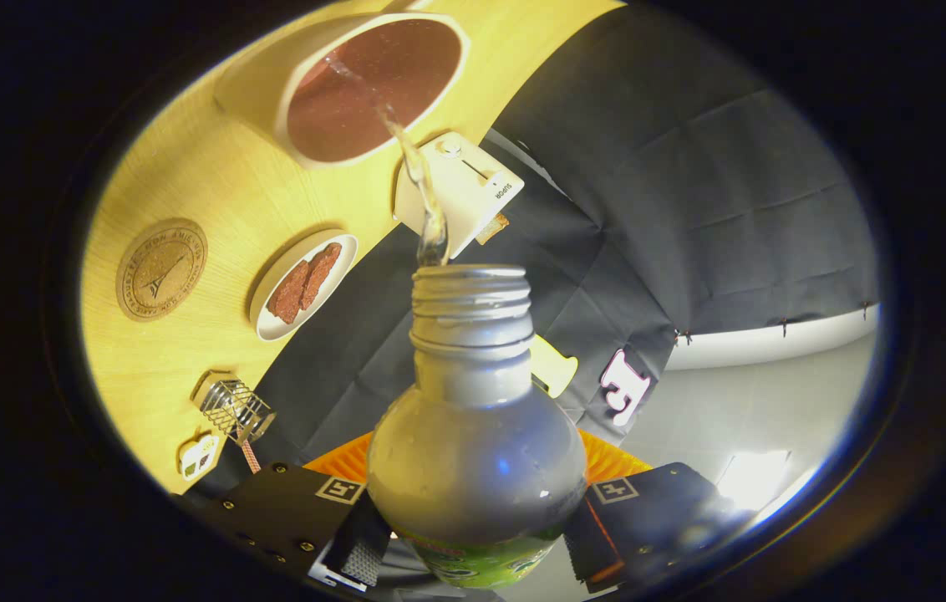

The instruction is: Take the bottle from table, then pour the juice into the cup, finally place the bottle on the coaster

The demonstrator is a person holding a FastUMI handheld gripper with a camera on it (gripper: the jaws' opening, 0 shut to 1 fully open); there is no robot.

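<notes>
Bottle (477, 435) in claw (473, 535) | pouring, cup (356, 88) | wood table (214, 201)

A: Items around the round white cup (272, 92)?
B: One clear plastic bottle (477, 443); one round cork coaster (160, 269); one white plate (272, 322) bearing two brown slices (304, 283); one white toaster (473, 188); one wire whisk (235, 410).

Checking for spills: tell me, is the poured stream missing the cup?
No. The stream arcs from the bottle, held between the tool fingers, into the cup, which already holds reddish liquid.
</notes>
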